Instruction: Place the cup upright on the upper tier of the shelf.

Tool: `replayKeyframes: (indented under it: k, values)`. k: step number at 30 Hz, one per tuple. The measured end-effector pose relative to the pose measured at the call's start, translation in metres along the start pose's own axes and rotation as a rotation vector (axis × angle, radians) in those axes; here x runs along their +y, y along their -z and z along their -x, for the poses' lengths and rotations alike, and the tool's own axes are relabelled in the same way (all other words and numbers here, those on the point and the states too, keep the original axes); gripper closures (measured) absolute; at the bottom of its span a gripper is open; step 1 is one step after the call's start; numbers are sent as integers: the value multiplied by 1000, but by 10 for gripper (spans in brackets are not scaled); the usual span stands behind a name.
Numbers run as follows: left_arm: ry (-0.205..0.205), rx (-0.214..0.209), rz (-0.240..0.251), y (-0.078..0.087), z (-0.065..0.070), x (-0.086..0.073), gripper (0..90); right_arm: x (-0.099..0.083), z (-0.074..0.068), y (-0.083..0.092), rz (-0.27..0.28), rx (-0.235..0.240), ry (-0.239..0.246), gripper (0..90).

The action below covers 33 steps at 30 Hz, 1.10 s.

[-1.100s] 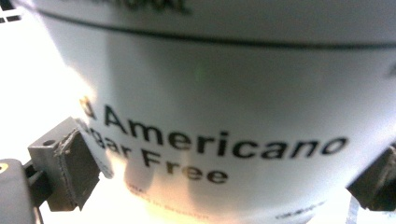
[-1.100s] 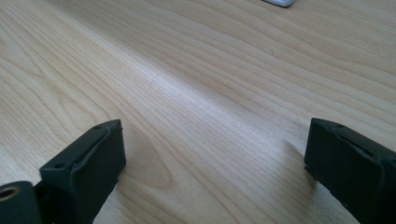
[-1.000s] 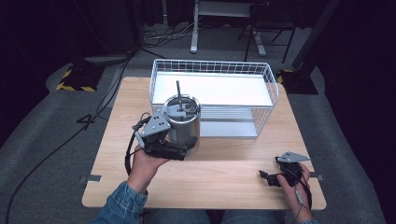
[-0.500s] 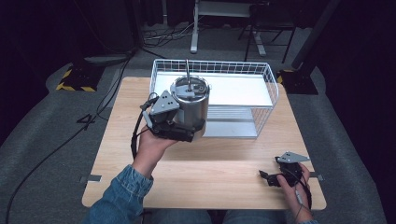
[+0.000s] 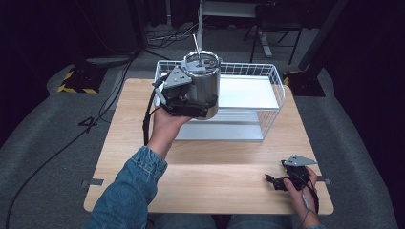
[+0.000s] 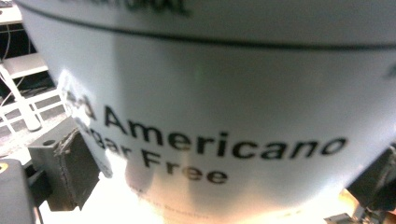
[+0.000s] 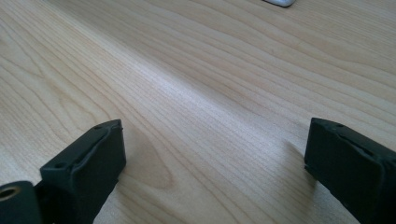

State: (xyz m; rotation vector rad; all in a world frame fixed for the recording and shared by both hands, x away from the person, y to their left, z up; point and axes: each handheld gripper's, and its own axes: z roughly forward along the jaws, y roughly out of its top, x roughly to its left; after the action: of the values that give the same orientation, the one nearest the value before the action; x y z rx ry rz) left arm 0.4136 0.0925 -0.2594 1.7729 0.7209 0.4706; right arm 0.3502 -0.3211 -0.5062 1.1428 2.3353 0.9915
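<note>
A white wire basket (image 5: 272,102) stands at the far side of the wooden surface (image 5: 210,167). The left tool (image 5: 184,98) grasps a steel cup (image 5: 203,83) upright above the basket's near-left rim, straw (image 5: 195,44) pointing up. The right tool (image 5: 277,181) rests released, near right

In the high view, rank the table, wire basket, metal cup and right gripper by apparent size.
1. table
2. wire basket
3. metal cup, though lifted nearer the camera, so it looks bigger
4. right gripper
</note>
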Motion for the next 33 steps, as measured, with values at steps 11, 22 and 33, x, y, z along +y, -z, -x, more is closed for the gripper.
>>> replayKeyframes:
  k: [11, 22, 33]
  values:
    - [13, 46, -4, -27, -2, 13, 37, 0, 0, 0, 0, 1, 0, 55]
    - [42, 92, -17, -50, -12, 19, 37, 0, 0, 0, 0, 1, 0, 55]
    - [75, 132, -19, -74, -18, 20, 37, 0, 0, 0, -1, 2, 0, 54]
